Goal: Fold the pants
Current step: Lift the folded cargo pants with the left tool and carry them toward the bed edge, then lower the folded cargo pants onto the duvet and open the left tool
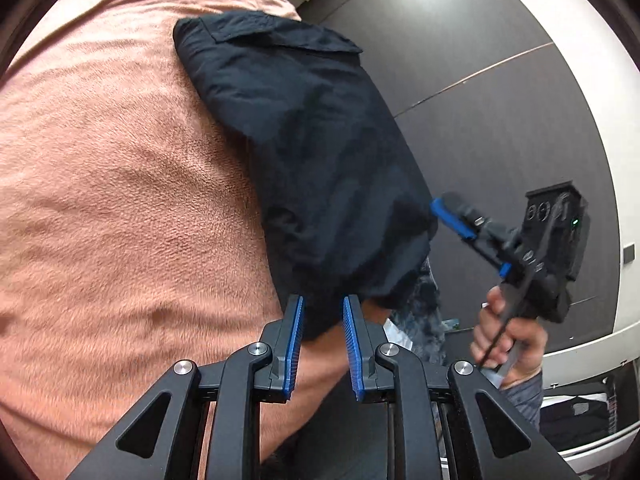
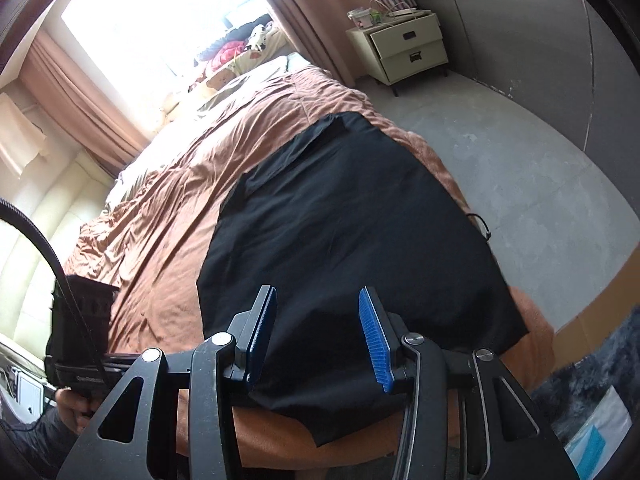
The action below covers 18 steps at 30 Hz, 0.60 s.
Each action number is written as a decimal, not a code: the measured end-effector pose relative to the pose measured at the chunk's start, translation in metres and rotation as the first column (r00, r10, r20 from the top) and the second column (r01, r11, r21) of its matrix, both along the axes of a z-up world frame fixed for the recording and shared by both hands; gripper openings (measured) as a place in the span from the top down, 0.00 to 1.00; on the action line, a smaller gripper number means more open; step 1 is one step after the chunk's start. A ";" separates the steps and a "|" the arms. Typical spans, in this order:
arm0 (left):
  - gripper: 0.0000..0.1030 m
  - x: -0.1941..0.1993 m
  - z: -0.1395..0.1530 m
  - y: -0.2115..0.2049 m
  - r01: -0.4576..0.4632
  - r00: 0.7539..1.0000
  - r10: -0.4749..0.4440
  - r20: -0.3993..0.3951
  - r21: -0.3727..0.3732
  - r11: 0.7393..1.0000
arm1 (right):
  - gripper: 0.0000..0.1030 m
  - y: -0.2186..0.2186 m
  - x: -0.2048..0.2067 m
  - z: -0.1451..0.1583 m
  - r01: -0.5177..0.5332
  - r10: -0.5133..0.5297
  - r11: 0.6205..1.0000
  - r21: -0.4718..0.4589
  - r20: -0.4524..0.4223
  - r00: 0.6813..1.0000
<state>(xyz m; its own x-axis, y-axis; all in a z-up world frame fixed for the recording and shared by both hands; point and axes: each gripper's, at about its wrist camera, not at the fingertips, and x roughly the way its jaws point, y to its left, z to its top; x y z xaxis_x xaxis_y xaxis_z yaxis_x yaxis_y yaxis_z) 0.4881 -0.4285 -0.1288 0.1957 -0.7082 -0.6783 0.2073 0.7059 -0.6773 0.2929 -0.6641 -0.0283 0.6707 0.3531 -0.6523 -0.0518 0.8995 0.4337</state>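
Dark pants (image 2: 352, 240) lie on a pink-blanketed bed (image 2: 192, 184) beside grey floor (image 2: 500, 132).

A bed (image 2: 248, 152) under a rumpled terracotta blanket (image 1: 100, 184) fills the room. Beyond its far end a bright window (image 2: 160, 12) glares between pink curtains (image 2: 292, 12). A cream nightstand (image 2: 404, 46) stands beside it on grey floor (image 2: 520, 152).

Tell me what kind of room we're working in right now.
Most likely a bedroom: the dark pants lie on a bed with a rust-pink cover, a cream nightstand stands past it, and curtains frame a bright window.
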 end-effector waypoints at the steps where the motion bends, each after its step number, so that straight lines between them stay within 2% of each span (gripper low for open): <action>1: 0.79 -0.002 0.006 0.002 -0.004 1.000 0.004 0.009 0.008 1.000 | 0.60 0.005 -0.004 -0.002 0.006 -0.007 1.000 -0.021 -0.008 1.000; 4: 0.75 -0.010 0.025 0.016 -0.017 0.999 0.016 0.040 0.028 0.999 | 0.60 0.015 -0.015 -0.005 0.028 -0.029 0.999 -0.041 -0.022 0.999; 6: 0.64 -0.013 0.037 0.027 -0.026 0.998 0.024 0.064 0.035 0.999 | 0.60 0.022 -0.023 -0.006 0.042 -0.045 0.996 -0.080 -0.037 0.998; 9: 0.56 -0.019 0.055 0.046 -0.038 0.994 0.033 0.101 0.052 0.998 | 0.60 0.033 -0.033 -0.010 0.054 -0.066 0.988 -0.144 -0.076 0.995; 12: 0.50 -0.027 0.060 0.064 -0.057 0.990 0.049 0.132 0.061 0.997 | 0.60 0.040 -0.044 -0.014 0.075 -0.101 0.978 -0.193 -0.131 0.986; 15: 0.48 -0.036 0.069 0.080 -0.077 0.986 0.065 0.151 0.077 0.994 | 0.60 0.043 -0.050 -0.011 0.096 -0.136 0.971 -0.221 -0.175 0.975; 18: 0.47 -0.042 0.076 0.091 -0.094 0.981 0.075 0.177 0.097 0.991 | 0.60 0.045 -0.062 0.004 0.114 -0.150 0.971 -0.210 -0.162 0.975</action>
<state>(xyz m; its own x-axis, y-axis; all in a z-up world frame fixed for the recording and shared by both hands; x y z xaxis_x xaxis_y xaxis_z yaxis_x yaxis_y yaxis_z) 0.4457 -0.3378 -0.0526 0.3725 -0.6112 -0.6983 0.2514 0.7908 -0.5580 0.2307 -0.6191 -0.0247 0.5717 0.1209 -0.8115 0.1339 0.9621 0.2376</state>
